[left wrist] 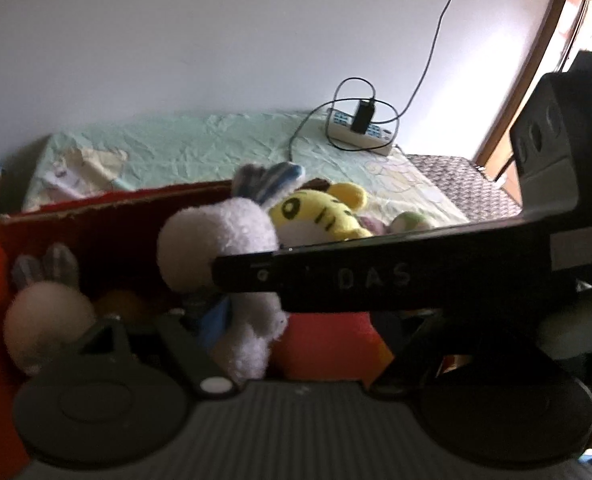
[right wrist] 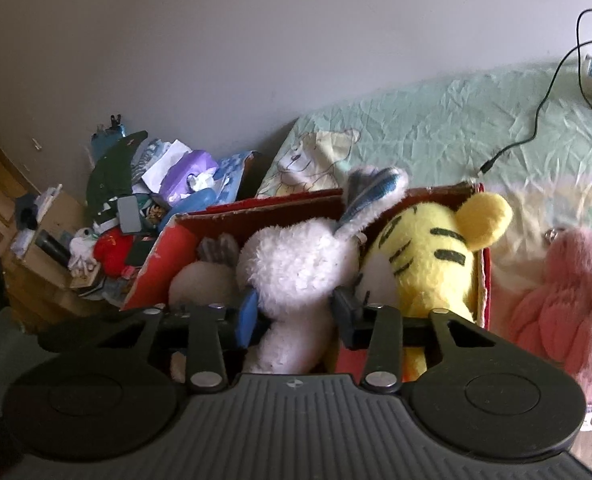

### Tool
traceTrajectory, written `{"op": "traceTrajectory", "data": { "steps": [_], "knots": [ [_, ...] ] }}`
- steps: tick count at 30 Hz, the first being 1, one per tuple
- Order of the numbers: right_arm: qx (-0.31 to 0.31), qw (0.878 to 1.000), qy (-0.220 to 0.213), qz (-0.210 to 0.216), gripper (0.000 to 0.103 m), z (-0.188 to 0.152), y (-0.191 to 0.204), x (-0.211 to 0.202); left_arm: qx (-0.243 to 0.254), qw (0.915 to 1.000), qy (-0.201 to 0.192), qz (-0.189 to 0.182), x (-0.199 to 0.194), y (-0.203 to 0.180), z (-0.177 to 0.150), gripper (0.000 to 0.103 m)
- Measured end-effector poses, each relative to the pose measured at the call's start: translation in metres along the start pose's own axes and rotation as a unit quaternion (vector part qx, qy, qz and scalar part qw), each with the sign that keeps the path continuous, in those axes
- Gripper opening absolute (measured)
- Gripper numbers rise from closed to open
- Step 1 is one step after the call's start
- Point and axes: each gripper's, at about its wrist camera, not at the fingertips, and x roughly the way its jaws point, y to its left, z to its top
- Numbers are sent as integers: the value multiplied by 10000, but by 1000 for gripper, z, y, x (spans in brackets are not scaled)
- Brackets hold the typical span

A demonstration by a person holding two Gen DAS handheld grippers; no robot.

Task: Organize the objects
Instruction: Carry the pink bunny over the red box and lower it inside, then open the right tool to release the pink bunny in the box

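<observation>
While the right gripper squeezes the white bunny around its middle, the toy hangs over the red box on the bed. Its two pads press in on the bunny's soft body from both sides.

The box already holds a small beige bunny on the left and a yellow tiger on the right. The white bunny sits between them. A pink plush lies on the bed, just right of the box.

The left gripper is close to the box too, but the other tool blocks it, so I cannot tell if it is open or closed.

To do this step well, I think the bunny should go down low into the gap first. Then the pads can let go slowly, so the toy stays inside and does not tip the tiger out.
</observation>
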Motion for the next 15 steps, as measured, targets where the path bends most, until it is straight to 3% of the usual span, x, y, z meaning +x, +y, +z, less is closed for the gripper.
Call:
{"op": "traceTrajectory", "data": {
  "steps": [15],
  "knots": [
    [297, 9951, 410, 847, 31, -3, -4, -23, -4, 9984, 50, -570, -13, -9, -6, 77]
  ]
}}
